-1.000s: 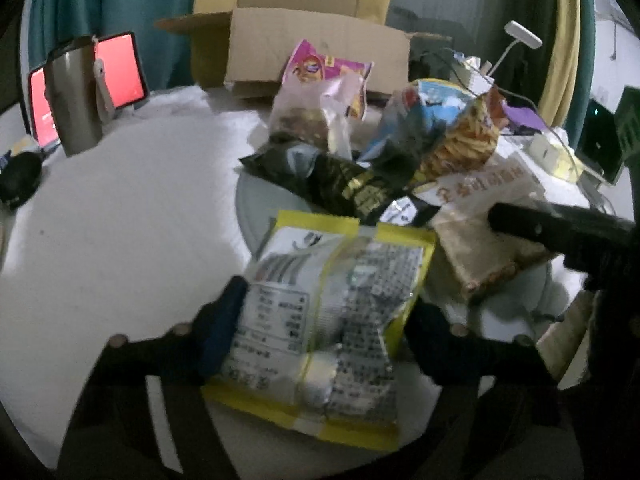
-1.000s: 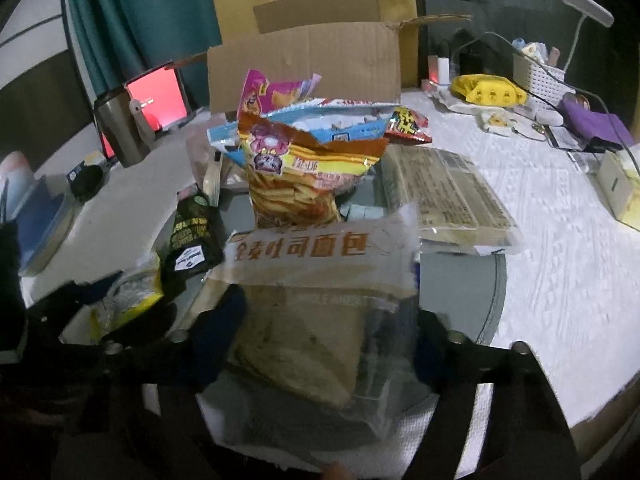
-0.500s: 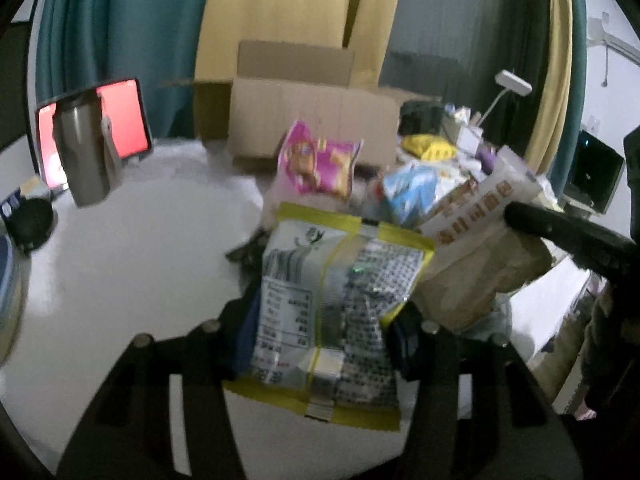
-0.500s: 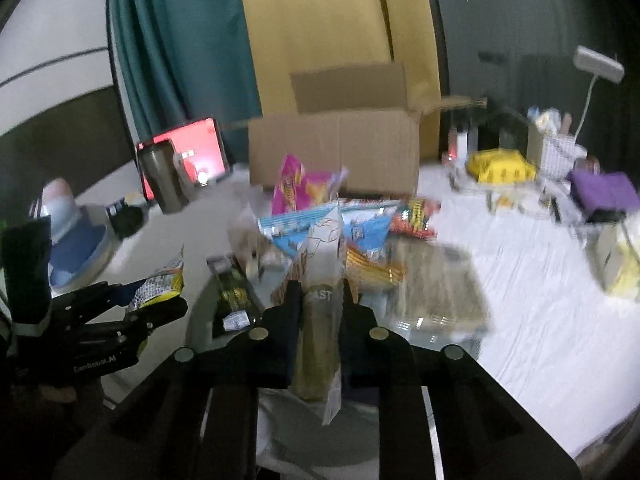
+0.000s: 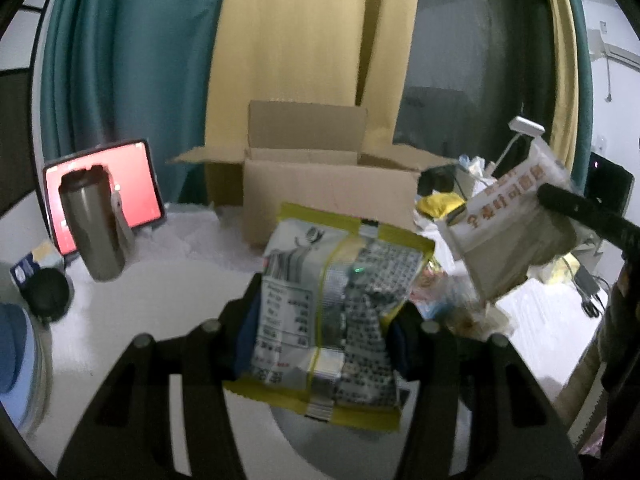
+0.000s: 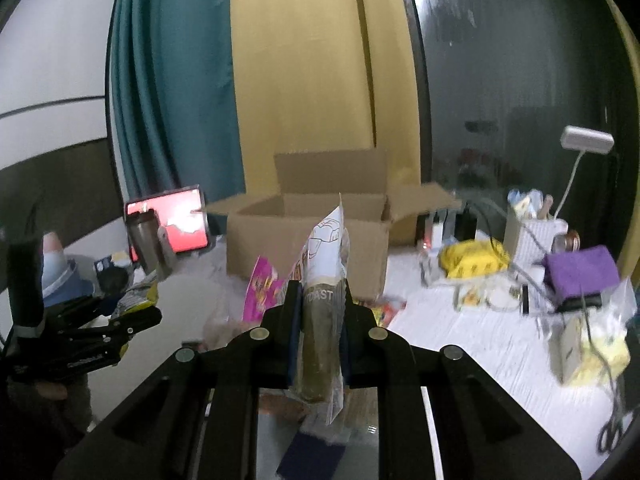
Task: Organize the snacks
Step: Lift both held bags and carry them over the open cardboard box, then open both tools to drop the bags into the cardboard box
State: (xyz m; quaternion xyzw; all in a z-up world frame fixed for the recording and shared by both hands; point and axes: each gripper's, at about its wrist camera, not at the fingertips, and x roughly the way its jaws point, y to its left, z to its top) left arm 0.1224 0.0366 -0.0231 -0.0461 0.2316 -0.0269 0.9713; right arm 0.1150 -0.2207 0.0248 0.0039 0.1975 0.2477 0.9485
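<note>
My left gripper (image 5: pixel 324 328) is shut on a yellow-edged snack packet (image 5: pixel 336 312) and holds it up above the table, in front of the open cardboard box (image 5: pixel 320 196). My right gripper (image 6: pixel 320 320) is shut on a clear bag of toast bread (image 6: pixel 322 320), held edge-on and raised. The bread bag also shows at the right of the left wrist view (image 5: pixel 508 216). The left gripper with its packet shows at the left of the right wrist view (image 6: pixel 120 320). A pink snack bag (image 6: pixel 260 292) and other packets lie below, before the box (image 6: pixel 312 236).
A steel tumbler (image 5: pixel 94 224) stands before a red-screened tablet (image 5: pixel 136 188) at the left. A black round object (image 5: pixel 46 296) lies nearby. At the right stand a white desk lamp (image 6: pixel 586 144), a yellow bag (image 6: pixel 472 264), a purple cloth (image 6: pixel 580 272) and cables.
Both grippers have closed on their packets and lifted them off the pile. The bread bag has turned edge-on in the right gripper. Both views now look higher, toward the box.
</note>
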